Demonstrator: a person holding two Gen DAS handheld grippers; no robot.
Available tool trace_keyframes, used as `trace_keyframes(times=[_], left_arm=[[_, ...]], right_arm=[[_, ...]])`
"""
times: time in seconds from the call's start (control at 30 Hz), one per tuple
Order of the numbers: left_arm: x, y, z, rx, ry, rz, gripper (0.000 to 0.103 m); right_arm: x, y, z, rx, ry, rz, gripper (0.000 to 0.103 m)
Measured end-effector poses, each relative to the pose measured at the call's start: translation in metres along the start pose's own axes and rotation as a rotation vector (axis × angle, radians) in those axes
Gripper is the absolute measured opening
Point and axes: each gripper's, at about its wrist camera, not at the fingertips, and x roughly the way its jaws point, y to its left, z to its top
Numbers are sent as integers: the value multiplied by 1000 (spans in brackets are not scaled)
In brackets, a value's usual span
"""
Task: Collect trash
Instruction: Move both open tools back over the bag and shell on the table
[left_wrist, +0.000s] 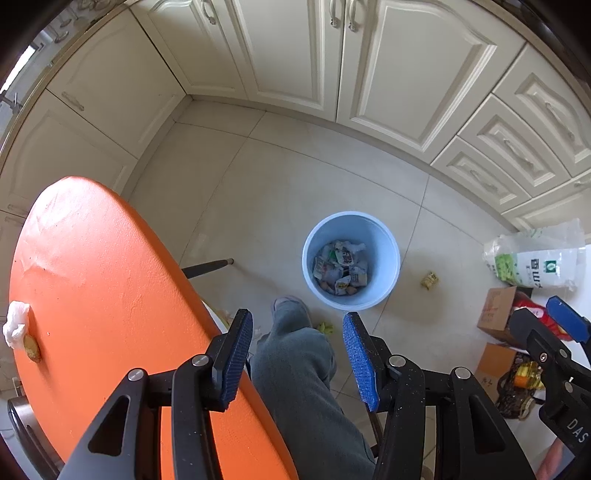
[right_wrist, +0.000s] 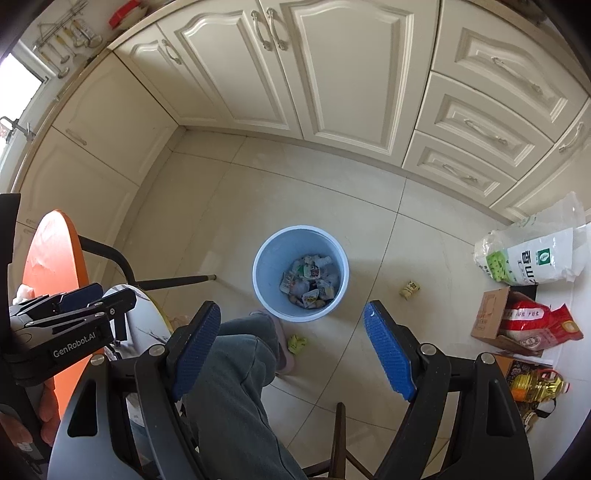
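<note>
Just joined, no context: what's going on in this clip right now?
A seated person holds a gripper in each hand above a kitchen floor, collecting trash. Both the left gripper and the right gripper are open and empty. The blue bin below already holds a pile of wrappers. Loose bits remain: a yellow wrapper on the floor right of the bin, a green one by the person's foot, and a crumpled tissue on the orange table.

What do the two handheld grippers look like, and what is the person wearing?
Both are black plastic frames with triangular cut-outs and silver pivot screws. Each finger carries a blue ridged pad. The left gripper shows white "GenRobot.AI" lettering on its body in the right wrist view; the right gripper shows white letters "DAS" in the left wrist view. No cables are visible. The person wears grey-green trousers and a pinkish slipper.
</note>
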Motion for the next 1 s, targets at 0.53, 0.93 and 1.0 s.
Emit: trace_keyframes(times=[0.53, 0.93, 1.0], left_arm=[[-59, -5, -56, 35, -63, -31, 47], [-118, 44, -124, -7, -133, -41, 48], [-127, 62, -136, -31, -144, -40, 48]], right_arm=[[-31, 4, -30, -10, -34, 10, 82], [-65, 45, -56, -85, -89, 31, 82], [-68, 59, -60, -112, -95, 35, 82]])
